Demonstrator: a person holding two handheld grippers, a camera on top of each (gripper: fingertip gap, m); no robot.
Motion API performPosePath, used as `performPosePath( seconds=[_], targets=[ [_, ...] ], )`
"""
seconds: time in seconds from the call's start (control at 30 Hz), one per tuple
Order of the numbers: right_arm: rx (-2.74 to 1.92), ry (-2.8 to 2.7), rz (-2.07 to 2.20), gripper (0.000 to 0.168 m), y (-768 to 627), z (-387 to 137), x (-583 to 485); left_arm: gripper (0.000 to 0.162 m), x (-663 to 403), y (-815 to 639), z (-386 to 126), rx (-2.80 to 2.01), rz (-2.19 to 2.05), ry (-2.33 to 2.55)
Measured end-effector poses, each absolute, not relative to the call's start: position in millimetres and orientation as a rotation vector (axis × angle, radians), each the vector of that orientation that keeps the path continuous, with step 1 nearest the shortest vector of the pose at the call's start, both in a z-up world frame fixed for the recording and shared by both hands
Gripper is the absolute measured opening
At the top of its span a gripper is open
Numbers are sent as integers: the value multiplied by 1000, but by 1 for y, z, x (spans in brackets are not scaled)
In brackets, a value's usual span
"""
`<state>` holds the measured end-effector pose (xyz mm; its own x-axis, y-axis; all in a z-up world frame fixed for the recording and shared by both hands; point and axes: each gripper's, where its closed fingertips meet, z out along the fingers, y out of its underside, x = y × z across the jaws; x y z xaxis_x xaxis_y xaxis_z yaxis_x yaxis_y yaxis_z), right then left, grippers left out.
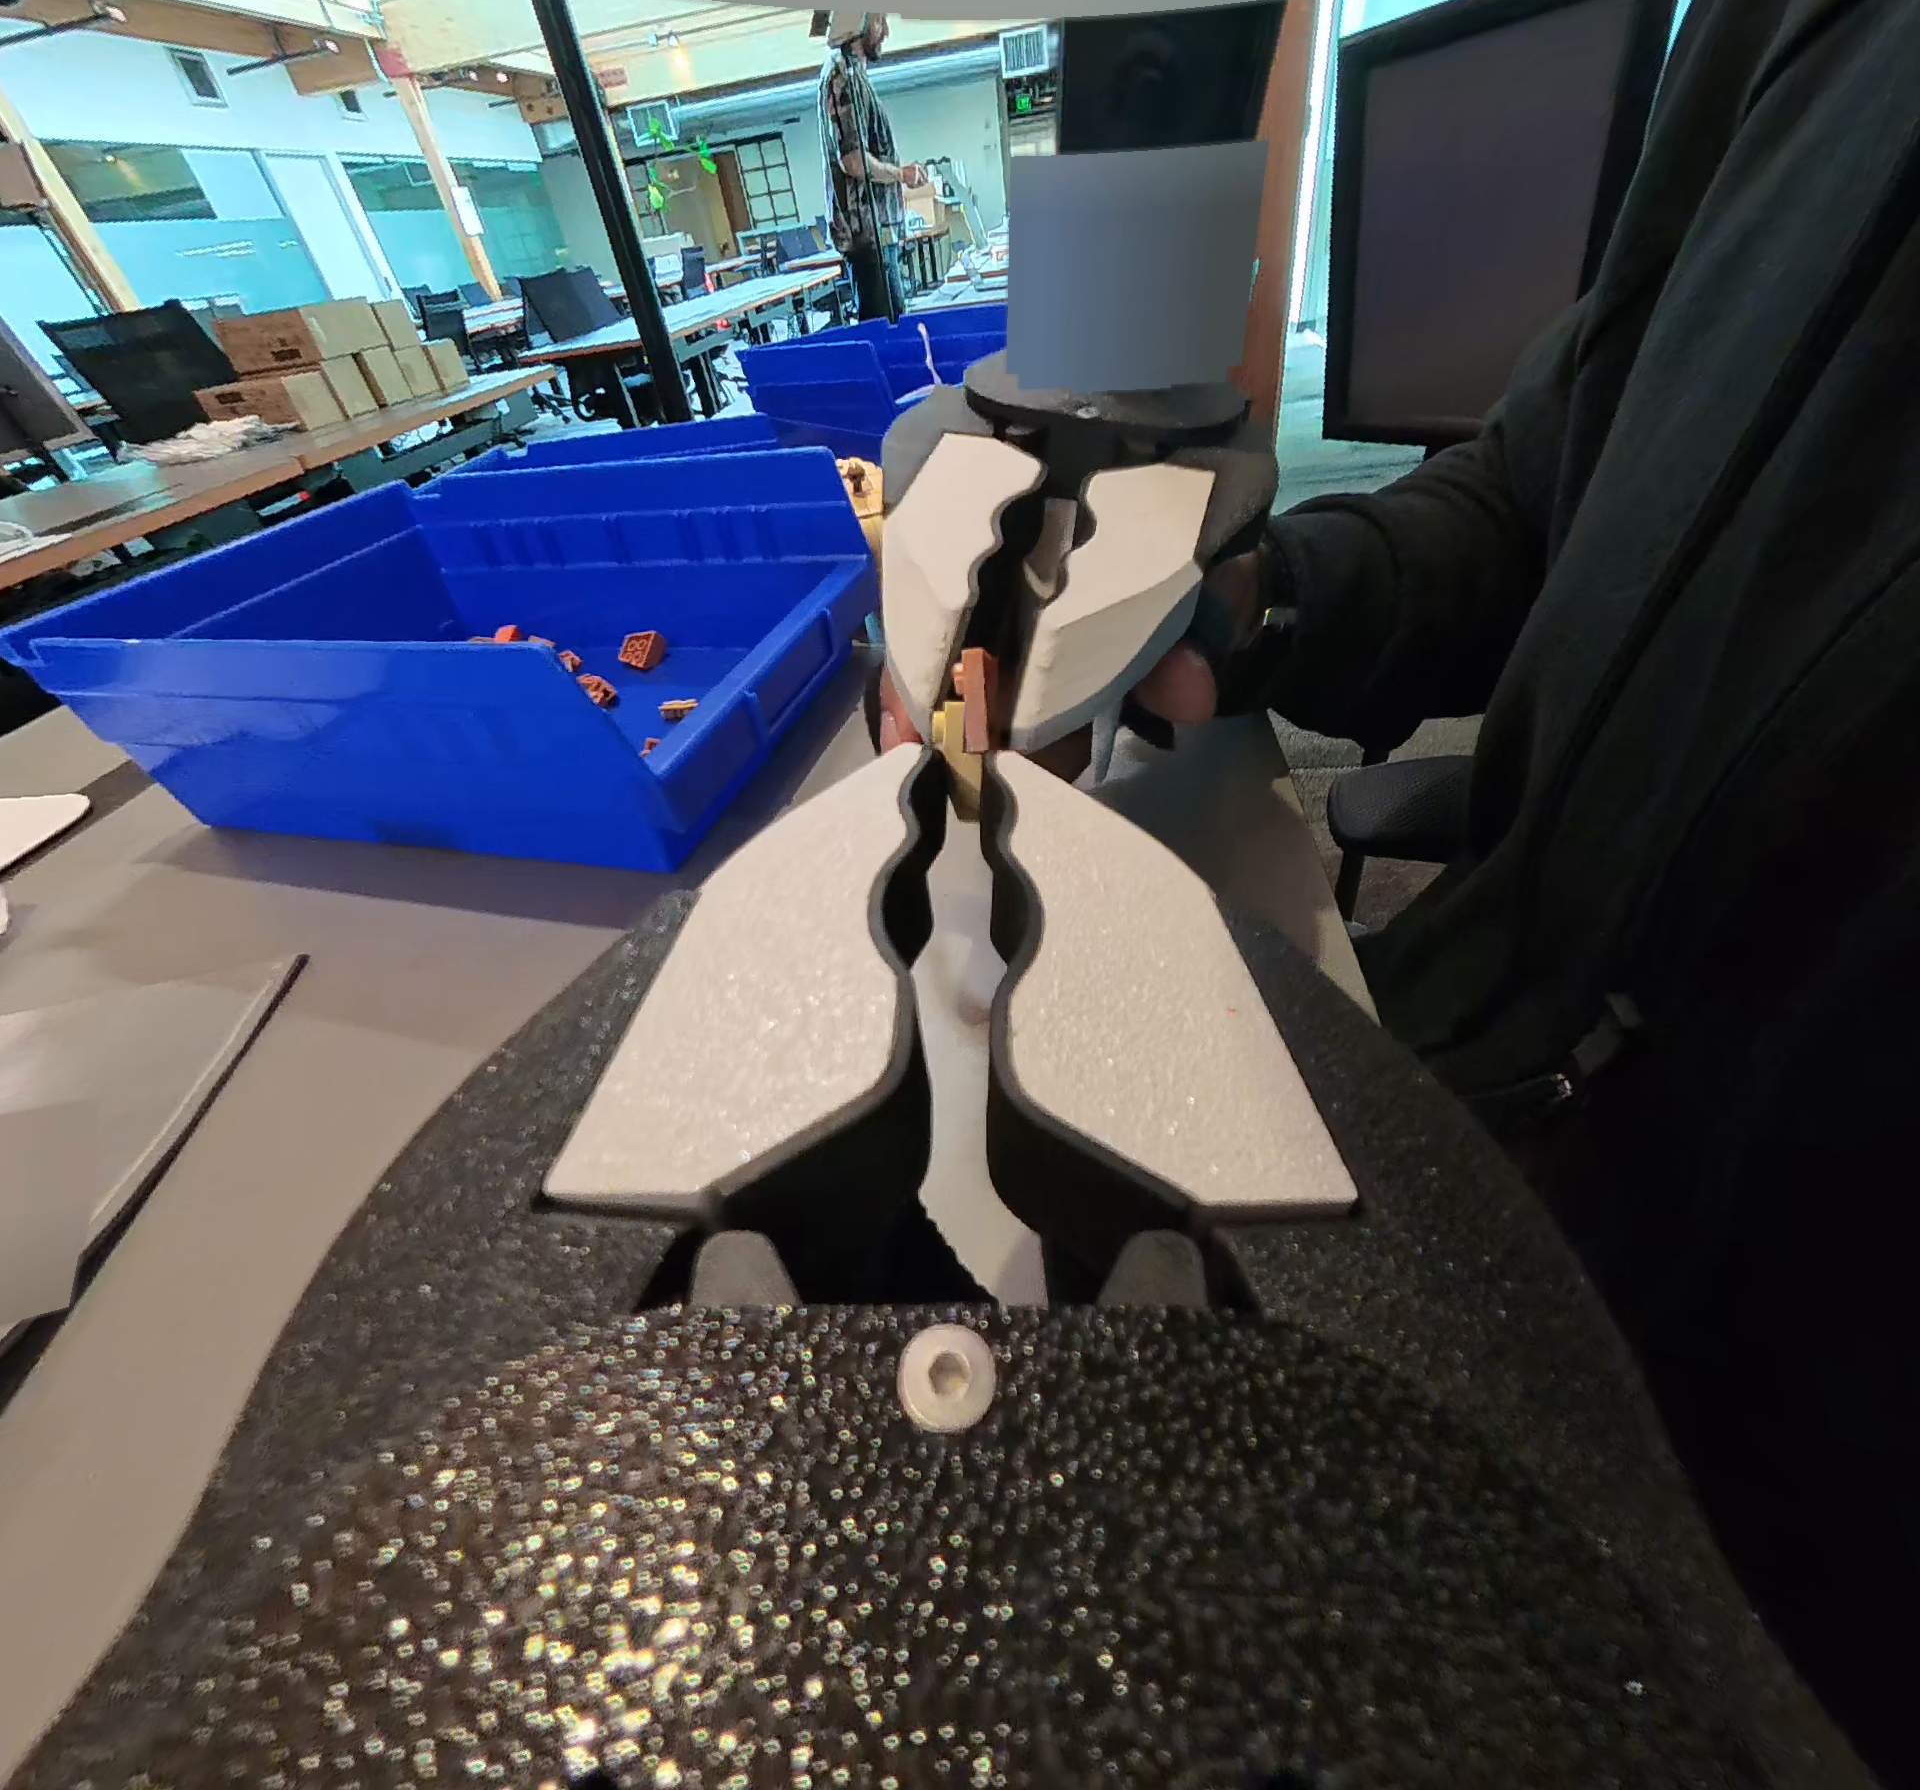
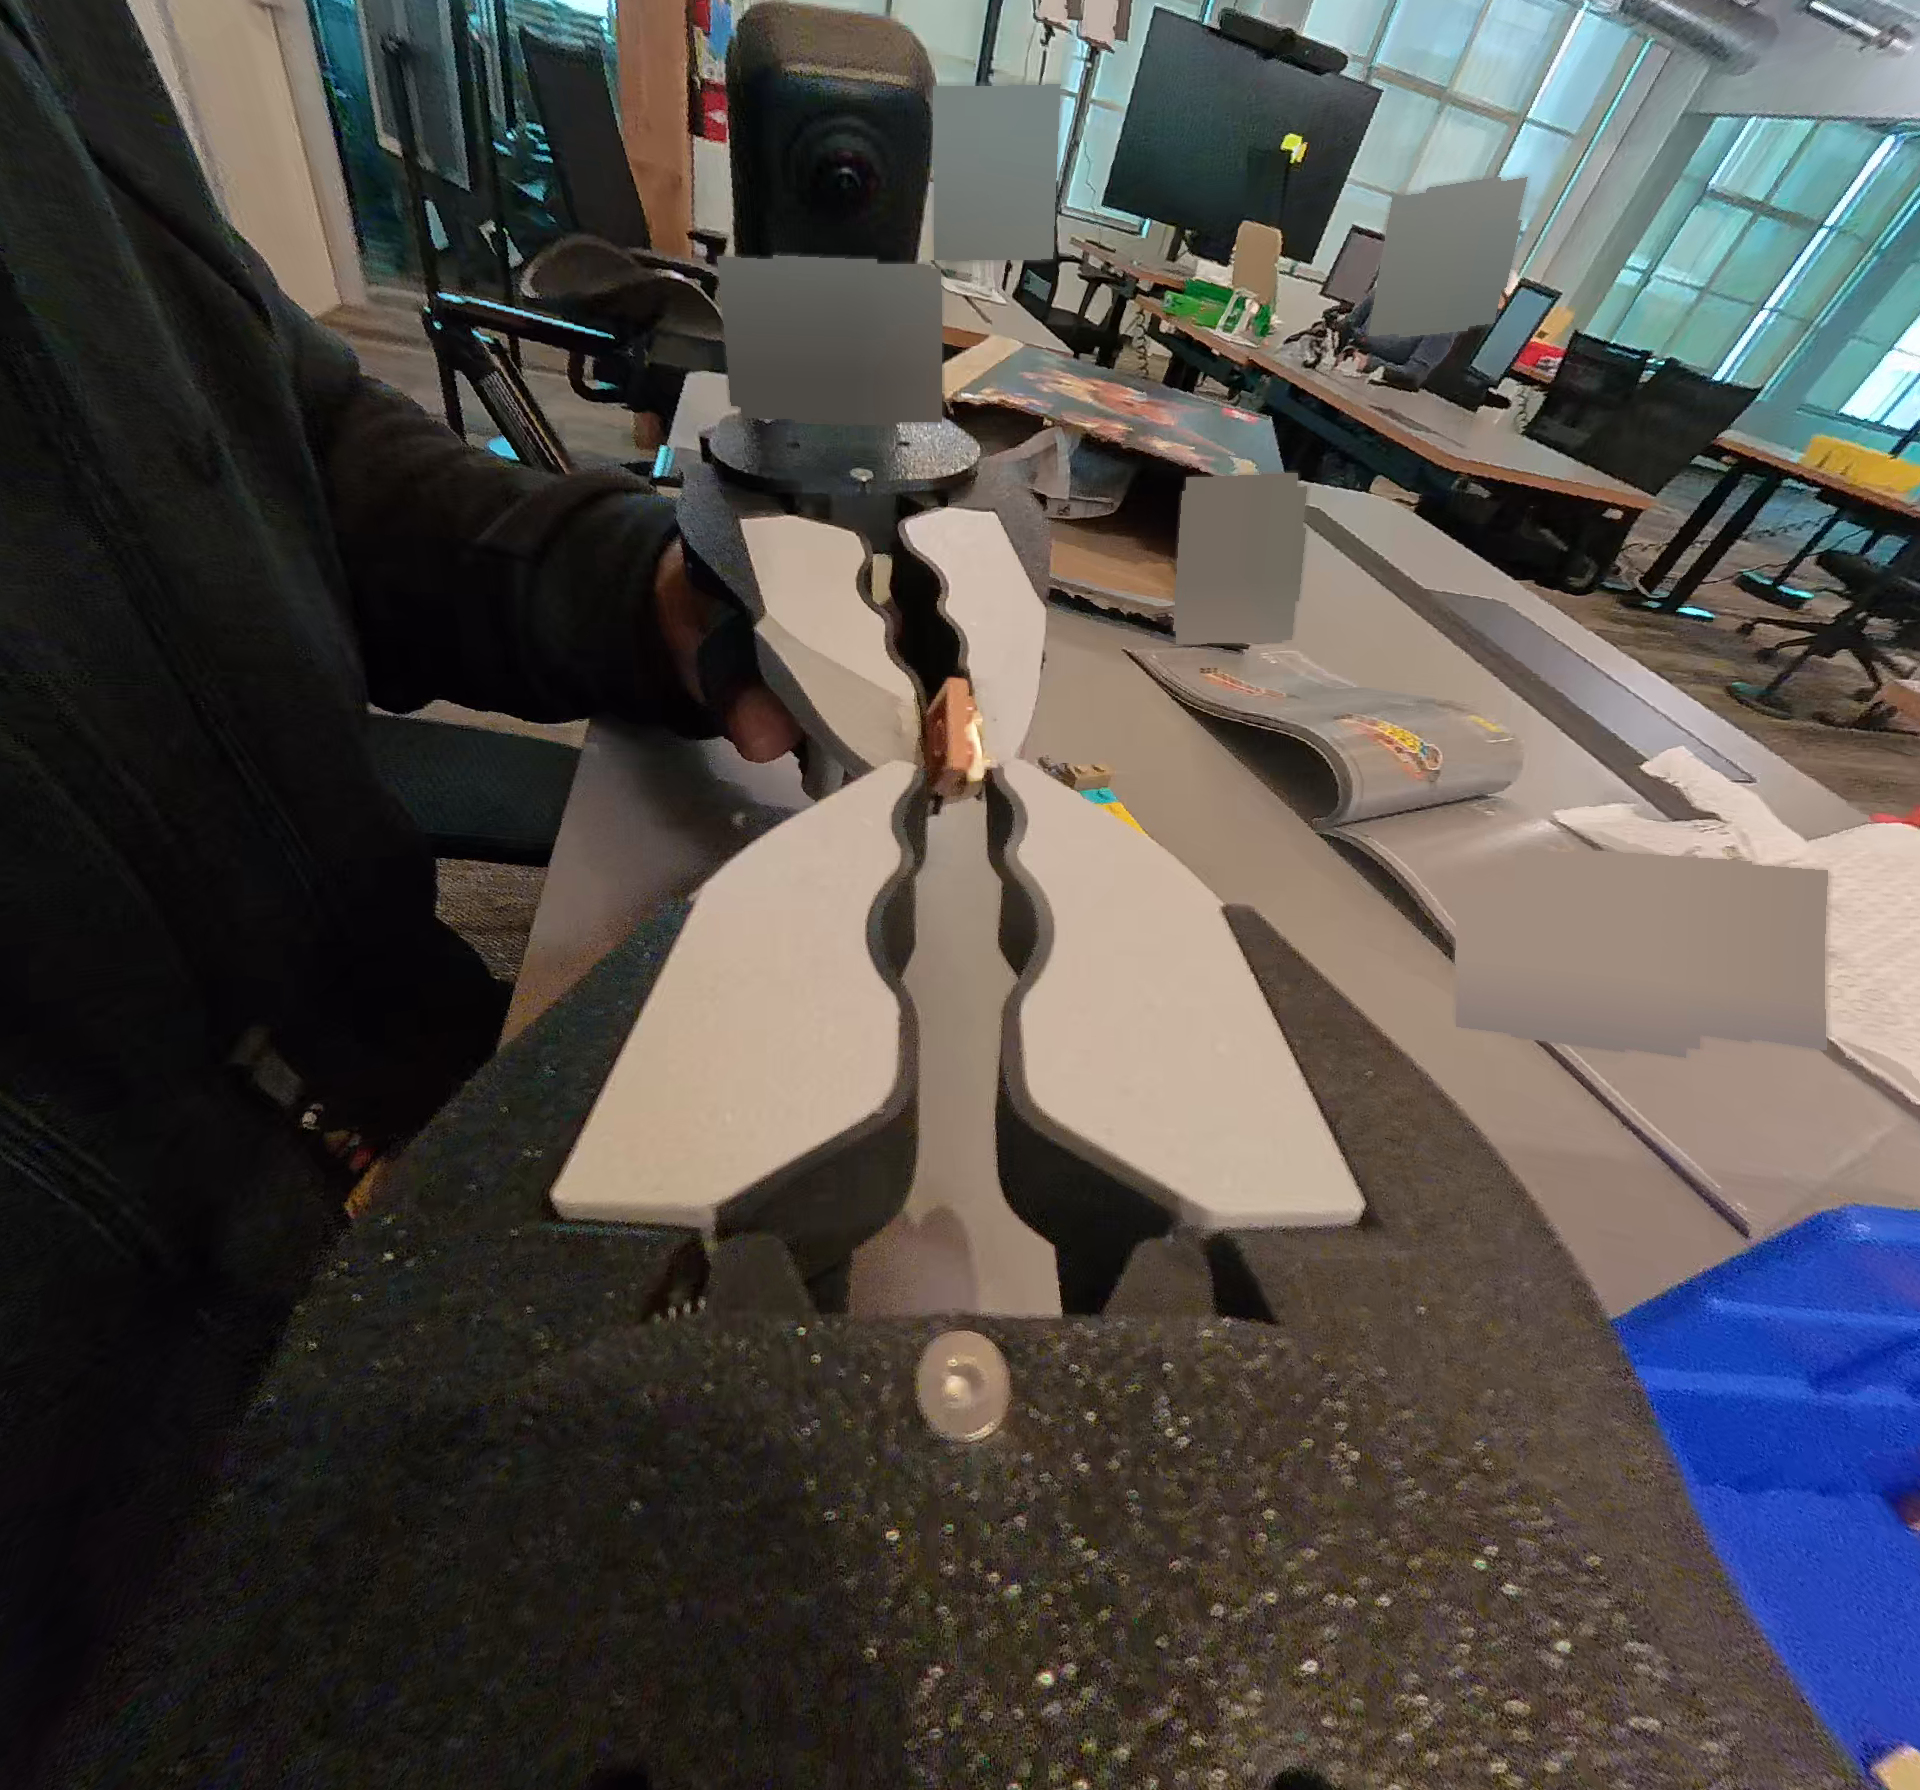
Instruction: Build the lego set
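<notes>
At the centre of the left wrist view we are holding a tan lego piece (image 1: 958, 753) and a reddish-brown lego plate (image 1: 975, 691) against each other, in the air above the grey table (image 1: 436, 919). Our left gripper (image 1: 961, 772) is pinching the tan piece at its tips, fingers nearly together. Facing it, our right gripper (image 1: 982, 675) is clamping the reddish-brown plate between its fingertips. A gloved hand (image 1: 1195, 639) is wrapping the right gripper's handle, at the right of the frame.

In the right wrist view the same joined pieces (image 2: 954, 741) are sitting at the frame's centre, where the right gripper (image 2: 956, 779) and the left gripper (image 2: 951, 701) are meeting tip to tip, both closed on the pieces. A black camera (image 2: 831, 130) is standing on the left gripper's mount, in the upper middle of the frame.

To the left of the grippers in the left wrist view, a blue bin (image 1: 416, 732) is resting on the table with loose reddish-brown bricks (image 1: 623, 670) scattered inside. More blue bins (image 1: 862, 369) are lined up behind it.

In the right wrist view a small partial build (image 2: 1086, 784) is lying on the table just right of the fingertips. Farther right an open instruction booklet (image 2: 1351, 743) is curling upward, with crumpled white paper (image 2: 1766, 836) beyond it at the right edge. A blue bin corner (image 2: 1787, 1428) is showing at lower right.
</notes>
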<state>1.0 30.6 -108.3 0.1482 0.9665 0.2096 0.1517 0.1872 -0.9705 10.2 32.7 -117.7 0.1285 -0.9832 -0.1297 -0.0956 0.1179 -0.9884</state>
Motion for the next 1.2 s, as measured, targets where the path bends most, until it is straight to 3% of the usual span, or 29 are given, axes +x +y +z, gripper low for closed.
performPosePath(
  seconds=[1.2],
  targets=[
    [-1417,-1320,524,7,54,-149,0,5,5,56,-152,-1385,-351,1490]
  ],
)
